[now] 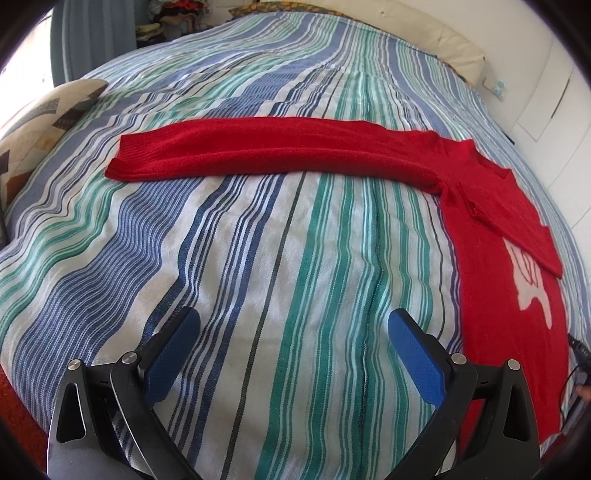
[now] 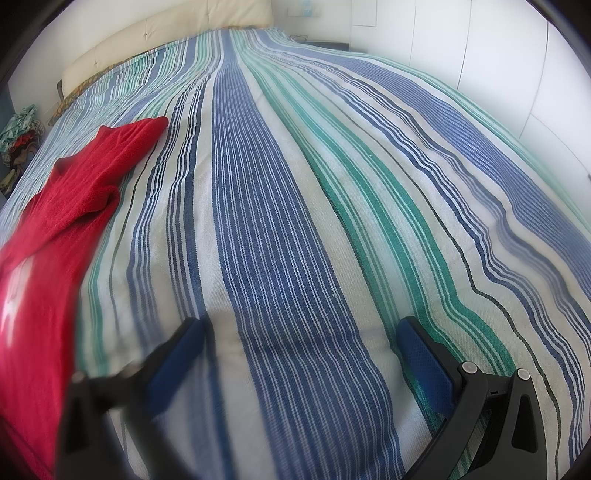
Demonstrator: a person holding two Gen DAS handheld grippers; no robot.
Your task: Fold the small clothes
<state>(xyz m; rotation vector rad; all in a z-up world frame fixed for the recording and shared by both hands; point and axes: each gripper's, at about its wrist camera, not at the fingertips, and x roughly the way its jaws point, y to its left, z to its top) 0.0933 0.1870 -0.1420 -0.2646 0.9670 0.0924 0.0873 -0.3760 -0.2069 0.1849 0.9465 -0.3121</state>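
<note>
A red knitted sweater (image 1: 491,236) with a white pattern lies flat on the striped bedspread (image 1: 258,258). One sleeve (image 1: 258,151) stretches out straight to the left across the bed. My left gripper (image 1: 293,321) hovers open above bare bedspread, below that sleeve and left of the sweater's body. In the right wrist view the sweater (image 2: 55,221) fills the left edge, its other sleeve folded in over the body. My right gripper (image 2: 301,328) is open over bare stripes to the right of the sweater, holding nothing.
A patterned cushion (image 1: 40,125) rests at the bed's left side. A cream headboard (image 2: 166,33) stands at the far end, white cupboard doors (image 2: 498,74) to the right. A pile of clothes (image 2: 18,136) sits beside the bed. A dark cable (image 1: 576,354) lies by the sweater's hem.
</note>
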